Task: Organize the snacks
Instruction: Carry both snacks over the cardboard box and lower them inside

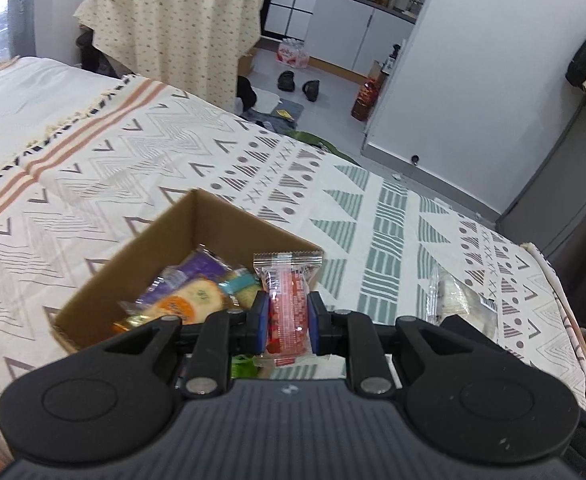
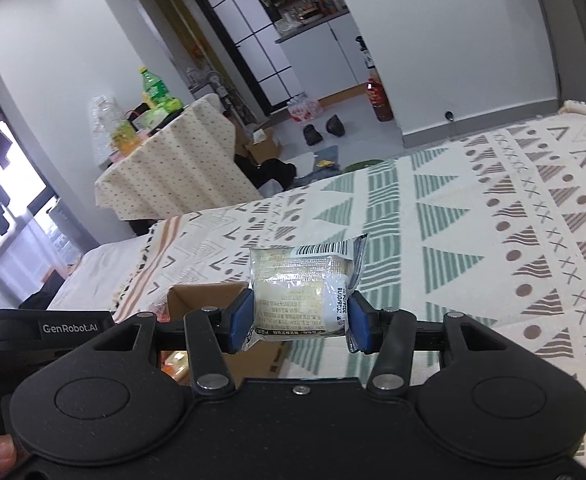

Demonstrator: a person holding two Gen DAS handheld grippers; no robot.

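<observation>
On the patterned bed, left tongs (image 1: 288, 316) clamp a red clear-wrapped snack (image 1: 287, 304) above the brown cardboard box (image 1: 165, 236); right tongs (image 2: 300, 316) clamp a pale clear-wrapped cake (image 2: 301, 284) nearby. Best lower before releasing.

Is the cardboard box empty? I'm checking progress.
No, the cardboard box already holds several wrapped snacks.

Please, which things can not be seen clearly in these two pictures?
- Cardboard box: left wrist view, near side hidden by the left gripper and its red packet.
- Same box, right wrist view: mostly behind the right gripper.
- Clear packet: label print too small to read.
- Snacks in box: blurred.
</observation>
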